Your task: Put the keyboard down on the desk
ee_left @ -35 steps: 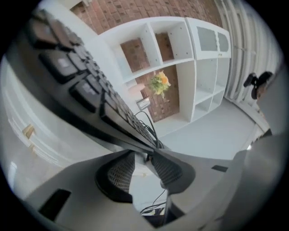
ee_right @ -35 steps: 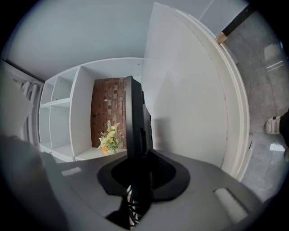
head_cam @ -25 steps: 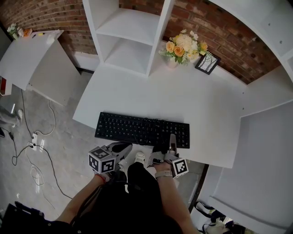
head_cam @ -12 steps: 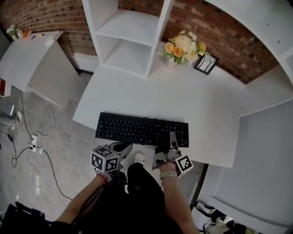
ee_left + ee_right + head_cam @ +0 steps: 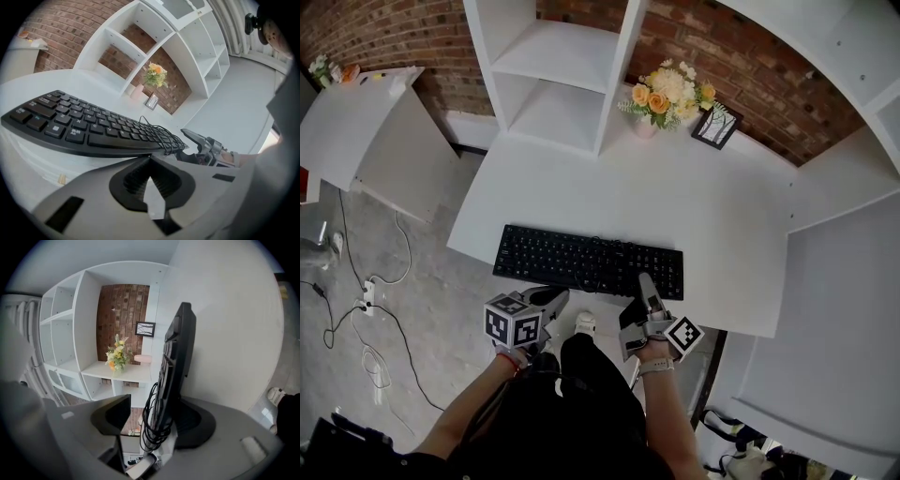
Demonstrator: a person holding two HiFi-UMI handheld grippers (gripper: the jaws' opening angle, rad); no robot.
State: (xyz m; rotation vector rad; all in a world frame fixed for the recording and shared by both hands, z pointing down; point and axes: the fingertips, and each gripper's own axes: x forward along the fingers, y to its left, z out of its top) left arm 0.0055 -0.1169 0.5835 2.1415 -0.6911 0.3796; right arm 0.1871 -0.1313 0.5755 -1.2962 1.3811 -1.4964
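Kbd (image 5: 591,262) lies flat on table (image 5: 675,202), along near edge at 6 o'clock. R gripper (image 5: 644,286) jaws apart, kbd edge + cable (image 5: 152,427) between them. L gripper (image 5: 551,300) jaws closed, empty. I'd back R straight toward 6 w/o snagging cable.

The keyboard (image 5: 589,262) is black on the white bench (image 5: 675,202), behind which stand orange-and-cream flowers (image 5: 668,94) and a red brick wall (image 5: 750,70).
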